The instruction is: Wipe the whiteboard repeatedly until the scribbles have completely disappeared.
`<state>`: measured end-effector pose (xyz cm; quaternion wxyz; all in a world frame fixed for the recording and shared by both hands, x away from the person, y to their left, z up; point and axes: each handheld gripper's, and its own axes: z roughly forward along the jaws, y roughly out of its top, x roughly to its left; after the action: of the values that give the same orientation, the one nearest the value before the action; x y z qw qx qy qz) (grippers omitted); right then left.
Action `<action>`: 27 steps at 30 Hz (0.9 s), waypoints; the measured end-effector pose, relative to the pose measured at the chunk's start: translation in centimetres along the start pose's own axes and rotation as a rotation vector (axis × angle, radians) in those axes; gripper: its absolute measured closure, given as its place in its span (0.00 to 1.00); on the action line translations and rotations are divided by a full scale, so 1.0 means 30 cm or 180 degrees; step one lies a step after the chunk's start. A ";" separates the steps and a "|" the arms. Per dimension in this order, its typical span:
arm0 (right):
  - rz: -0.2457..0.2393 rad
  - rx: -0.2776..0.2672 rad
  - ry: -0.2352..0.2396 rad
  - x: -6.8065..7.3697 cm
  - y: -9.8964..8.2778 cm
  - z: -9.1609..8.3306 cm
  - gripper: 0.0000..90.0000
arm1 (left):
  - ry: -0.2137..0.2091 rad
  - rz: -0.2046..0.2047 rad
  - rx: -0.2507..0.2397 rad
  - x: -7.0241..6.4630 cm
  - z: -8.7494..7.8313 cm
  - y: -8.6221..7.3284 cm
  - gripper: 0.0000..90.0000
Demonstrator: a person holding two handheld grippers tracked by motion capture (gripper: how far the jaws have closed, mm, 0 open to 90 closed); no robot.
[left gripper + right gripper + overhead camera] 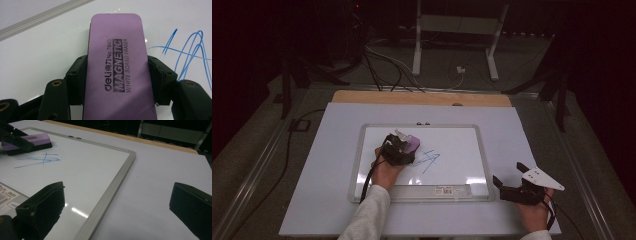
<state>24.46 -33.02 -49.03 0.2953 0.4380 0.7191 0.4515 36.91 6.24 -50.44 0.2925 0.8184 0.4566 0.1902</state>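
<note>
1. Left claw [117, 75] pinches the eraser [117, 65], which sits on the whiteboard [377, 150] just beside the scribble [428, 161].
2. Wiping is in hand; next, sweep the eraser across the scribble.
3. Right claw [117, 205] is spread, idle off the whiteboard's corner.

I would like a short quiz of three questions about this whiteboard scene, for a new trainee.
1. True or false: the left hand-held gripper is shut on the purple eraser.
2. What colour is the scribble on the whiteboard?
3. The right hand-held gripper is: A) on the whiteboard, B) beside it, jaws open, C) holding a marker.

Key: 1 true; 2 blue; 3 B.
</note>
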 end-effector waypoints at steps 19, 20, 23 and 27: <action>0.0004 -0.0005 -0.0011 0.000 0.001 -0.003 0.00 | -0.0131 0.0307 0.0048 -0.083 -0.014 0.002 0.46; 0.0007 -0.0007 -0.0011 -0.001 0.001 -0.004 0.00 | -0.0025 0.0268 0.0062 -0.064 -0.010 0.007 0.46; 0.0004 -0.0010 -0.0011 0.000 0.001 -0.004 0.00 | 0.0109 0.0148 0.0096 -0.025 -0.003 0.014 0.46; -0.0003 0.0000 -0.0005 0.001 0.001 0.000 0.00 | 0.0084 0.0062 0.0090 -0.014 0.007 0.022 0.46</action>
<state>24.45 -32.98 -49.00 0.2962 0.4379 0.7191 0.4510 37.23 5.53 -50.20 0.2730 0.8243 0.4551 0.1974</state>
